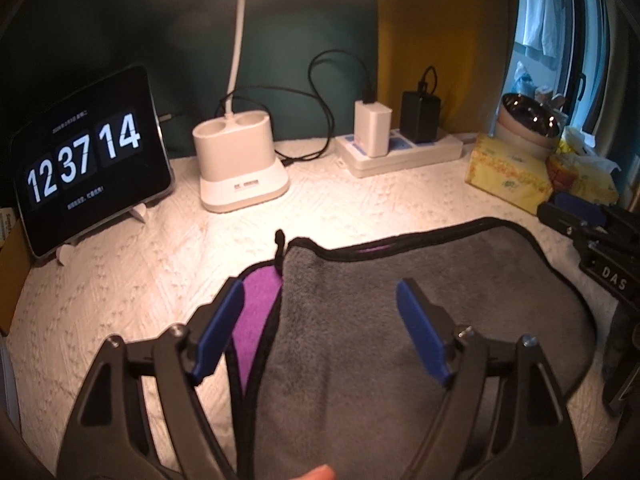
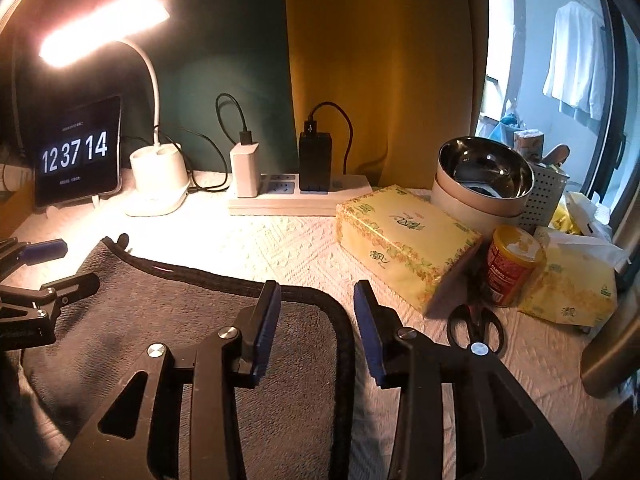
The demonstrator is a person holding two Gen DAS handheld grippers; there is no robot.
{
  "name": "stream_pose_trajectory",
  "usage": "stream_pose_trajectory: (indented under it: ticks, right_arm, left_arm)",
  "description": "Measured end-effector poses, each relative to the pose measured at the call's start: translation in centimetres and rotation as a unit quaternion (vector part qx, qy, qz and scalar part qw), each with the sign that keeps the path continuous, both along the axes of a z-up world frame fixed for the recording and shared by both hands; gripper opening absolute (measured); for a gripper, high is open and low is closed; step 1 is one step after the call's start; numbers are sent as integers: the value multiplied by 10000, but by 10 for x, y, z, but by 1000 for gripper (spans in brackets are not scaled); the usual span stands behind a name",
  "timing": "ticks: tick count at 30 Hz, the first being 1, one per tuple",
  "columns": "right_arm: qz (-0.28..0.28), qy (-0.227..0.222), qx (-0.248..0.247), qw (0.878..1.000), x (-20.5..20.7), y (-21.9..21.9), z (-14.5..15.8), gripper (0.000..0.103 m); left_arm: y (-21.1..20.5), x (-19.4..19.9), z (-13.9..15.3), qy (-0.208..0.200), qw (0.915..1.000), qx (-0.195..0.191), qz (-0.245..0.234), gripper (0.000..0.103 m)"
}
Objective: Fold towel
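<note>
A grey towel (image 1: 420,312) with black edging lies folded over on the white textured cloth; its purple underside (image 1: 256,304) shows along the left edge. My left gripper (image 1: 320,292) is open above the towel's left part, holding nothing. My right gripper (image 2: 316,292) is open over the towel's (image 2: 200,320) far right corner, its fingers on either side of the black hem, holding nothing. The right gripper also shows at the right edge of the left wrist view (image 1: 592,220), and the left gripper at the left edge of the right wrist view (image 2: 44,272).
At the back stand a clock tablet (image 1: 92,160), a white lamp base (image 1: 240,164) and a power strip with chargers (image 1: 400,148). To the right are tissue boxes (image 2: 404,248), a steel bowl (image 2: 484,176), a red can (image 2: 512,268) and black scissors (image 2: 476,328).
</note>
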State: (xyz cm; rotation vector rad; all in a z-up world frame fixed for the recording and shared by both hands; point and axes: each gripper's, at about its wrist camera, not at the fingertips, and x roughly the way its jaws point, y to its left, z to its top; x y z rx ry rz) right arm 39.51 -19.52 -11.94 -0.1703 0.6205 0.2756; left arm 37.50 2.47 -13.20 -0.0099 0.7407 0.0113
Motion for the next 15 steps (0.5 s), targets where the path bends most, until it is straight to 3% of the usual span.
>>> stream_pose_trajectory:
  ticks: [15]
  right_arm:
    - [96, -207, -5, 9997, -43, 4, 26, 40]
  left_arm:
    - [-3, -52, 29, -365, 9993, -32, 28, 80]
